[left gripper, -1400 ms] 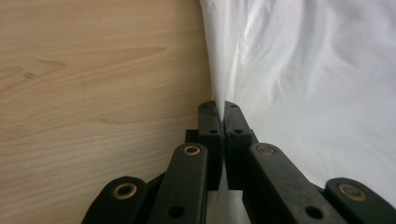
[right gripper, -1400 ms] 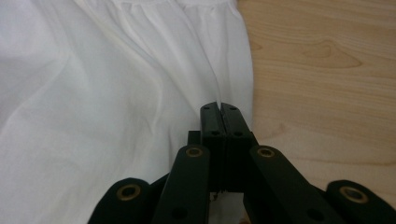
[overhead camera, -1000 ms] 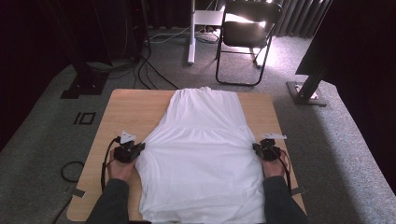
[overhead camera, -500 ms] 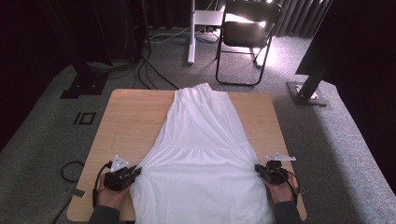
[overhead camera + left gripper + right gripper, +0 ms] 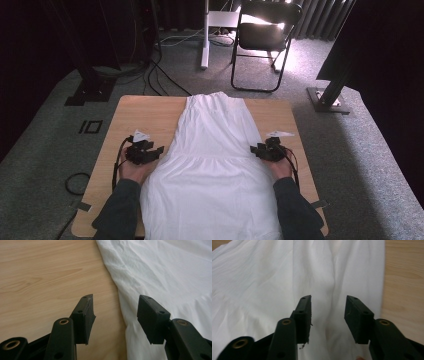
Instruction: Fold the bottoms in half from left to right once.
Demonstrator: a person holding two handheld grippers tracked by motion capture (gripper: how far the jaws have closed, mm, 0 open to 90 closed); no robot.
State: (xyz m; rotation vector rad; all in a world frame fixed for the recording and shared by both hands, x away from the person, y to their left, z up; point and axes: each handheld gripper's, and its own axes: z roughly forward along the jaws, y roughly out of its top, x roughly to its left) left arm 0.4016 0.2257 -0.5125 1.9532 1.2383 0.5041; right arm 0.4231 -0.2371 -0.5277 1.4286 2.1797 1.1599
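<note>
A white dress (image 5: 215, 170) lies lengthwise on the wooden table (image 5: 145, 115), its skirt end reaching the near edge. My left gripper (image 5: 156, 151) is at the dress's left edge, level with the waist seam. Its jaws have just been opening and grip nothing. In the left gripper view the left gripper (image 5: 115, 312) straddles the cloth edge, one jaw over wood (image 5: 50, 277), one over the dress (image 5: 162, 270). My right gripper (image 5: 255, 150) is at the right edge, its jaws also just opened. In the right gripper view the right gripper (image 5: 328, 315) hangs over the dress (image 5: 262, 277), holding nothing.
Bare table (image 5: 407, 277) shows beside the dress on both sides. Beyond the table on the grey carpet stand a black folding chair (image 5: 265, 45), a white post (image 5: 205, 35) and black stand bases (image 5: 90, 90) (image 5: 327, 100). Cables (image 5: 75, 182) lie on the floor at left.
Both hands drew back to the near edge with the dress, stretching it long and narrow. Then they let go, opened and moved forward to its waist.
</note>
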